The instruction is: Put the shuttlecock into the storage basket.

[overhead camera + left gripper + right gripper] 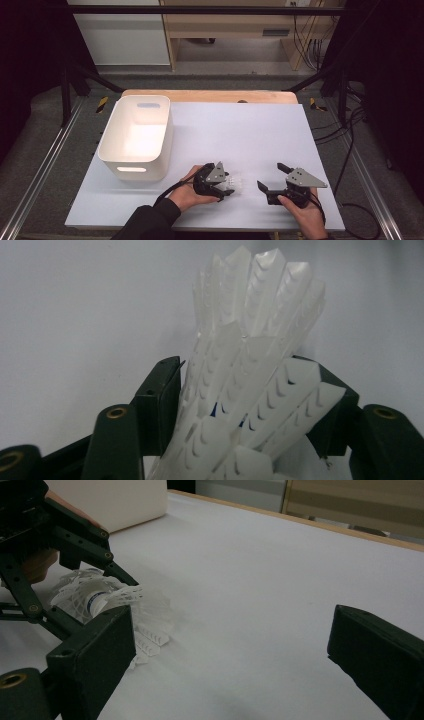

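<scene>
Shuttlecock (250, 365) lies on the surface (250, 130) between our left tool's (226, 187) jaws, which press its skirt from both sides, long axis running straight out from them. Our right tool (272, 180) waits beside it, jaws apart, empty.

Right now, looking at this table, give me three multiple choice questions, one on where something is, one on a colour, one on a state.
1. Where does the bin stand?
A. table's left side
B. table's right side
C. on the floor

2. What colour is the shuttlecock?
A. yellow
B. white
C. red

3. How are the right gripper's jaws?
A. shut on the shuttlecock
B. shut on nothing
C. open, nothing between them

Answers:
1 A, the high view shows it at the left edge.
2 B, its skirt is white between the left gripper's jaws.
3 C, the jaws stand wide over bare table.
</scene>
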Available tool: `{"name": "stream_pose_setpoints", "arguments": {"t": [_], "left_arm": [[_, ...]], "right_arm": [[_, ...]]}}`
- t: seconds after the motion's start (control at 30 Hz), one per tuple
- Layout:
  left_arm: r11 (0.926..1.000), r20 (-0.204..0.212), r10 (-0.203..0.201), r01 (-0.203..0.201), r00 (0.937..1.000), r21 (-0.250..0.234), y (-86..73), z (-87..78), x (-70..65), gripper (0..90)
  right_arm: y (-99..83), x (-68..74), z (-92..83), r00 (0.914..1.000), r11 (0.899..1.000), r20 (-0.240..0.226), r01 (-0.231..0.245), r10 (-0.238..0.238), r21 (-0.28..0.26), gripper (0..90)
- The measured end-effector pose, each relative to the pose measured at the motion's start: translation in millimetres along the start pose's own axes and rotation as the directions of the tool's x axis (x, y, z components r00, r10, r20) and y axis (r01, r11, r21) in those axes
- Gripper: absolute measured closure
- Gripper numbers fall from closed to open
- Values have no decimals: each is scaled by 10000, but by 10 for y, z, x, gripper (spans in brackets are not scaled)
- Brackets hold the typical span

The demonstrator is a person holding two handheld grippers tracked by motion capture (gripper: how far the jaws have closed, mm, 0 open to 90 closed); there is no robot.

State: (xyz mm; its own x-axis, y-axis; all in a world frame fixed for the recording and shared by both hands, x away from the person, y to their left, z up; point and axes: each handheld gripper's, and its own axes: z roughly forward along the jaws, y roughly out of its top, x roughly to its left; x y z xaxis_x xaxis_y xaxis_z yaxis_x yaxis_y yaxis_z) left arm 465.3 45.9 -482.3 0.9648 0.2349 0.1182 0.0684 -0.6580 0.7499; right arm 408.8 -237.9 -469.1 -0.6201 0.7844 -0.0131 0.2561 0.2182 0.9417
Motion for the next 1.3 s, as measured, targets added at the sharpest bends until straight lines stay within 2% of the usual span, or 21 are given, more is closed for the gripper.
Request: {"name": "stream_pose_setpoints", "arguments": {"t": [0.33, 0.77, 0.97, 1.03, 1.3], "left_arm": [[9999, -309, 156, -158, 9994, -38, -10, -1, -17, 523], [9995, -498, 316, -314, 9983, 56, 25, -32, -30, 642], [9999, -599, 150, -149, 9981, 21, 38, -55, -12, 645], [9999, -674, -54, 43, 9977, -159, 44, -78, 4, 645], [9972, -1132, -357, 280, 9929, -687, 144, -228, 97, 645]], "right_arm": [[1, -5, -14, 10000, 10000, 23, -71, 72, -45, 53], [1, -1, -8, 10000, 10000, 11, -71, 71, -51, 52], [2, -3, -10, 10000, 9999, 24, -79, 79, -68, 51], [3, -6, -13, 9999, 9999, 21, -105, 105, -90, 51], [4, -20, -25, 9997, 9996, 51, -235, 236, -174, 51]]}}
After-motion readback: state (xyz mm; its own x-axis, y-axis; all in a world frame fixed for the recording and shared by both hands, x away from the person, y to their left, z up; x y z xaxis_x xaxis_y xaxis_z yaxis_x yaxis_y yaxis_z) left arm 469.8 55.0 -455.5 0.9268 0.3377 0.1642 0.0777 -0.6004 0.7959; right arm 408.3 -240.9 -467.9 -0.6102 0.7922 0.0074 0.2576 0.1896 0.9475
